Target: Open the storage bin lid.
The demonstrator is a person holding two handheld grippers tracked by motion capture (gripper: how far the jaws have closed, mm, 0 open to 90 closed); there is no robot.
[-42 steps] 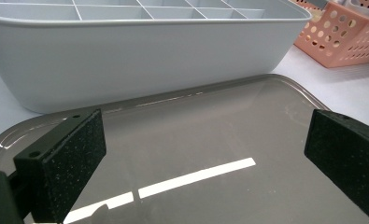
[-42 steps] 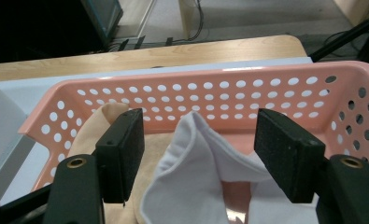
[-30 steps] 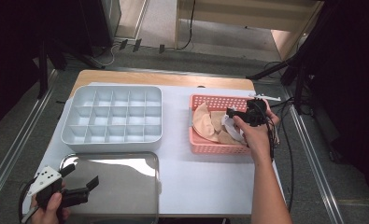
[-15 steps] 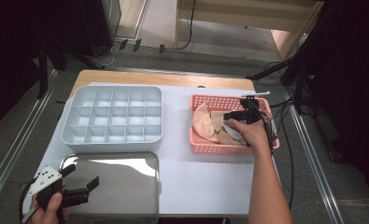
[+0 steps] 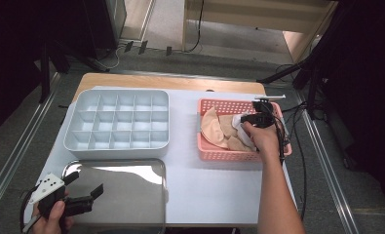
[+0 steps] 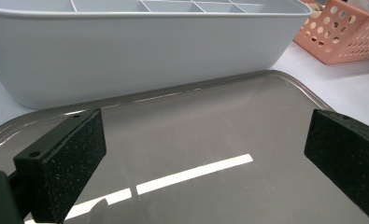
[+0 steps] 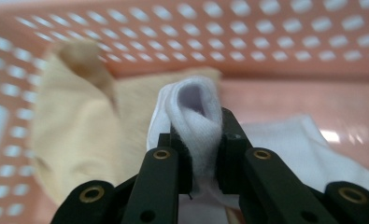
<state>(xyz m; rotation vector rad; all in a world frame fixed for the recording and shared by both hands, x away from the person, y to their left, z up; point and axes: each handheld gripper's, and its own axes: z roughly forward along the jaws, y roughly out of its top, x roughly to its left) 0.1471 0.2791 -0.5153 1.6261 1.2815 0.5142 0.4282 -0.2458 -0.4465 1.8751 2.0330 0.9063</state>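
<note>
- Right claw (image 7: 204, 154) just closed, pinching white cloth (image 7: 196, 121) inside pink basket (image 5: 214, 153), at 3 o'clock on table (image 5: 214, 195).
- Left claw (image 6: 205, 154) wide open, holding nothing, over metal tray (image 6: 210, 121) at 7 o'clock.

Both tongs are black. The left tongs (image 5: 80, 191) carry a pale grey three-cornered plate with dark dots, and broad, speckled rectangular pads (image 6: 72, 161). The right tongs (image 7: 204, 156) have slim linked bars with brass-coloured rivets and trail a black cable. Both forearms are unsleeved.
</note>
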